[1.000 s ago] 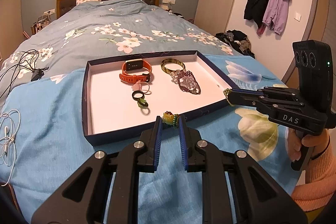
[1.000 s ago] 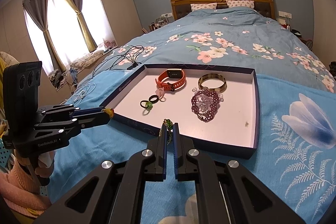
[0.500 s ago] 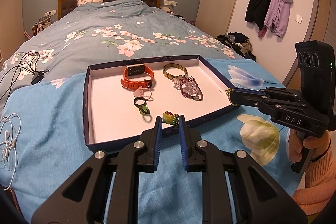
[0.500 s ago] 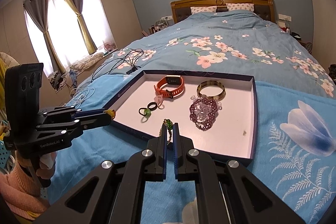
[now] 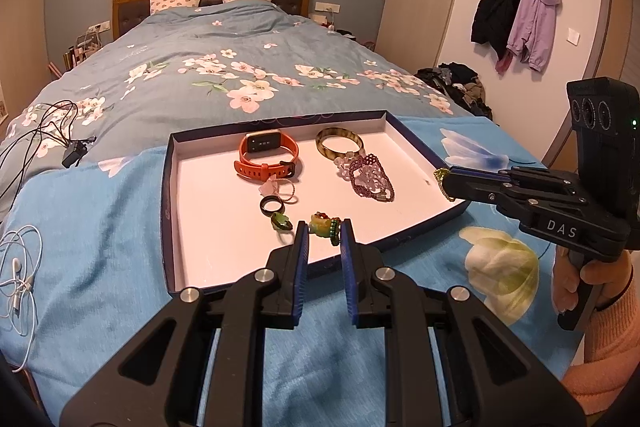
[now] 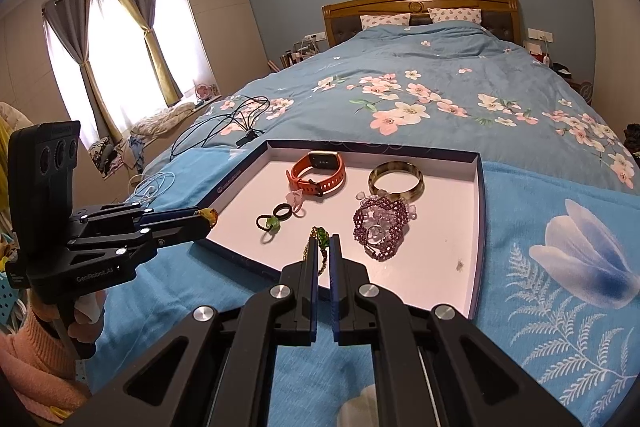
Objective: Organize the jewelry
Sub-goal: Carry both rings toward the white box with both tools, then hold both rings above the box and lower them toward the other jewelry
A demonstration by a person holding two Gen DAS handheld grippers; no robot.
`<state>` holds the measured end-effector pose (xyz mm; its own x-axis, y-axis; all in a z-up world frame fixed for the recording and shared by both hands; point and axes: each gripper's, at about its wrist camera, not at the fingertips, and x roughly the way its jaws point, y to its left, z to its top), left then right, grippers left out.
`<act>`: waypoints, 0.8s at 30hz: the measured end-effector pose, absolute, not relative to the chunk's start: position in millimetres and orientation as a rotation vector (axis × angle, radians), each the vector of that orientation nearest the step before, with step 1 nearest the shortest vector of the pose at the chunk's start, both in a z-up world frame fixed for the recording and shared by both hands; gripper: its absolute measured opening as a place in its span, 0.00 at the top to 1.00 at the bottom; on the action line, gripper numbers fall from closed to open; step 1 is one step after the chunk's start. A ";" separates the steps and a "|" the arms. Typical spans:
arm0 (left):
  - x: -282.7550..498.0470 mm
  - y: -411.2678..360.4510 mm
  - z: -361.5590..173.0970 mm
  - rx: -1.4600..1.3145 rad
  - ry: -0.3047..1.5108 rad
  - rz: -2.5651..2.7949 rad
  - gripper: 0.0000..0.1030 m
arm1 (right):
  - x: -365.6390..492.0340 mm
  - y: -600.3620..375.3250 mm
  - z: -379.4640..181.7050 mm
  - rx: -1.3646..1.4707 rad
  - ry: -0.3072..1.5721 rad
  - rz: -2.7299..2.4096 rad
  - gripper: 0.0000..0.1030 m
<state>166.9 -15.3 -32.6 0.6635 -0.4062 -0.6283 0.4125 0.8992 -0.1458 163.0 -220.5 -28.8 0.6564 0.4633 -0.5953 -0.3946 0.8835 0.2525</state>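
Two grippers: black plastic, blue ribbed pads, each held by a hand in a peach knit sleeve (image 5: pixel 600 343).
Left gripper (image 5: pixel 324 233): jaws narrowed on a yellow-green carved bead charm with small green beads (image 5: pixel 322 225), pads pressing its sides.
Right gripper (image 6: pixel 325 247): jaws closed tight on a thin gold-and-green beaded chain (image 6: pixel 320 243) that hangs between the pads.
Held pieces: both just above the near edge of the tray.
Tray: shallow navy cardboard box lid with white inside (image 5: pixel 208 227), flat on a light blue blanket (image 5: pixel 100 247).
In tray, far side: orange rubber-strap smartwatch (image 5: pixel 267 155); mottled olive glossy bangle (image 5: pixel 339 143).
In tray, middle: purple beaded bracelets, bunched (image 5: pixel 370 177); pale pink flower ring (image 5: pixel 276 187); plain black band ring (image 5: pixel 271 205); green-stone ring (image 5: pixel 281 221).
Bedding: grey-blue floral quilt (image 5: pixel 224 67), soft, creased.
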 end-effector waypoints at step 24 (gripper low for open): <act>178.9 -13.0 -33.3 0.016 0.708 -0.447 0.84 | 183.0 -223.4 -26.6 0.091 0.704 0.469 0.96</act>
<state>178.9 -13.0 -33.3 0.6692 -0.3914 -0.6317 0.4021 0.9056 -0.1351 183.0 -223.4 -26.6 0.6633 0.4447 -0.6020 -0.3845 0.8925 0.2356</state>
